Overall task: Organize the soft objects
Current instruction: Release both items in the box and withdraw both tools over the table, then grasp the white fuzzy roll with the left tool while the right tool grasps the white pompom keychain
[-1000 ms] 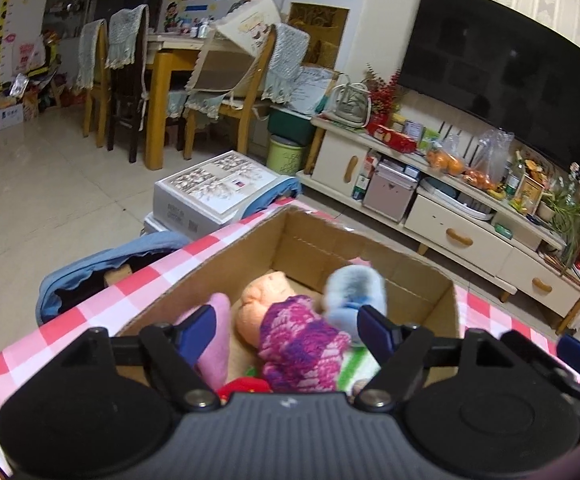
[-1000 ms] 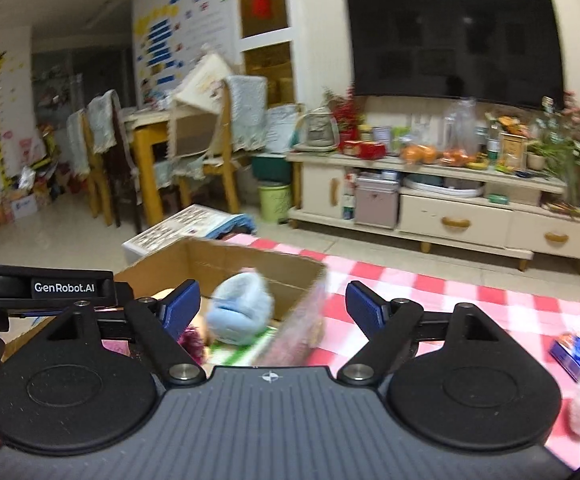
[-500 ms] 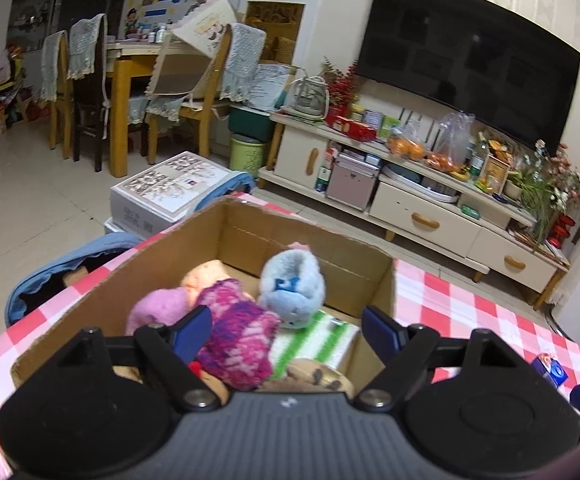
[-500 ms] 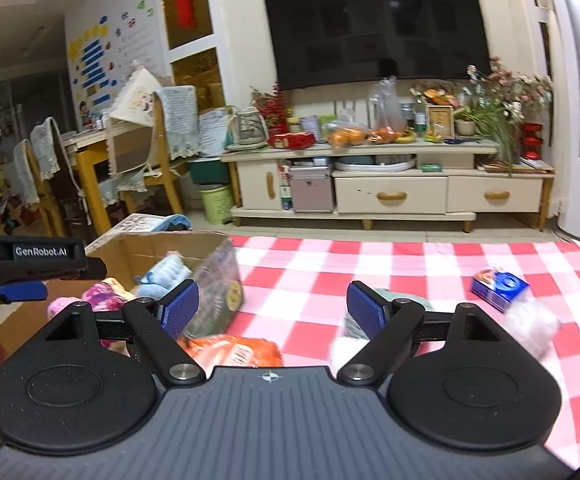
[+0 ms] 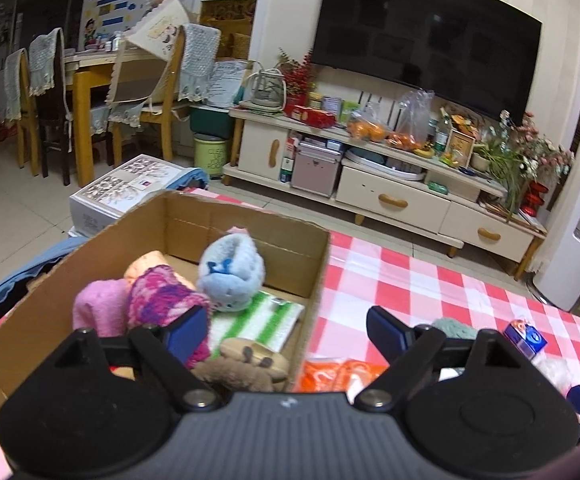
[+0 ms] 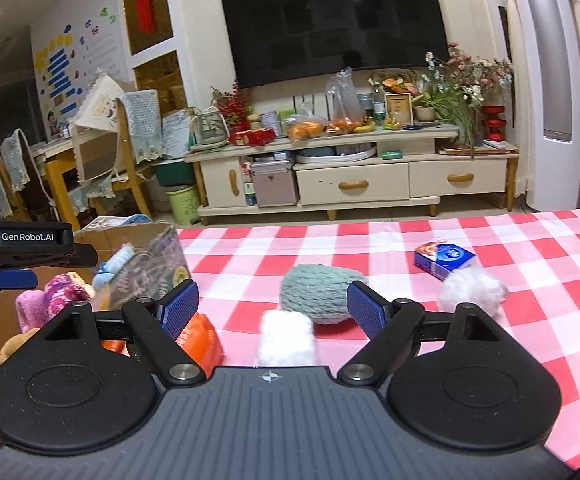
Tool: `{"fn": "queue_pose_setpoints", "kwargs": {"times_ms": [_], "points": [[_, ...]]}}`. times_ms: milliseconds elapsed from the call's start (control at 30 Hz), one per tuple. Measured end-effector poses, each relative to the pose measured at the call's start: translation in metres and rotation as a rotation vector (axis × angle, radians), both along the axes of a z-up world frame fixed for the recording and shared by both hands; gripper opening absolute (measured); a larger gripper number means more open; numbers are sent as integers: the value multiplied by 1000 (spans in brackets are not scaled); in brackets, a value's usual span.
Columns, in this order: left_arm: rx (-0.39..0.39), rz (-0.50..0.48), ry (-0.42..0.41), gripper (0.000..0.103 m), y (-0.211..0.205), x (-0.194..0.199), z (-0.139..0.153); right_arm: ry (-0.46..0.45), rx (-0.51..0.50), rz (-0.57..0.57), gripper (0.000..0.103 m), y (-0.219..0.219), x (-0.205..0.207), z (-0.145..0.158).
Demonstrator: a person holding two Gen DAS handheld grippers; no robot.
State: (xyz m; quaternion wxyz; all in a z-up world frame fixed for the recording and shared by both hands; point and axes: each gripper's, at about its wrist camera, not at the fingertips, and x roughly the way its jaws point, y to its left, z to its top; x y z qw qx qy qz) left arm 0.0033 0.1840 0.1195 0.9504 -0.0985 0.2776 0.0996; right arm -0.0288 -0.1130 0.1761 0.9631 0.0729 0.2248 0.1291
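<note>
Where heaped, soft toys in cardboard box

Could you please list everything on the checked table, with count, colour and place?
cardboard box: one, brown, table's left end
soft toys: several, pink, purple, light blue, tan, inside the box
knitted ball: one, grey-green, mid-table
white fluffy items: two, one right of the ball, one nearer the camera
orange packet: one, beside the box
small carton: one, blue, far right
left tongs: open, over the box edge
right tongs: open, facing the ball
</note>
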Motion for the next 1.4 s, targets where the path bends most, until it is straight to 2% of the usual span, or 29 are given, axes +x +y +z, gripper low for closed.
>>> {"fn": "queue_pose_setpoints", "kwargs": {"times_ms": [333,967,1400], "points": [[36,-67,8,89,-34,3,-5,-12,-15,-54,102,-6,-7,-2],[87,-253,26,93,-106,8,-24,42,4,-212,103,-31,-7,-25],[88,-353,58,93,-148,15,-45,97,8,-263,103,-43,27,-45]]}}
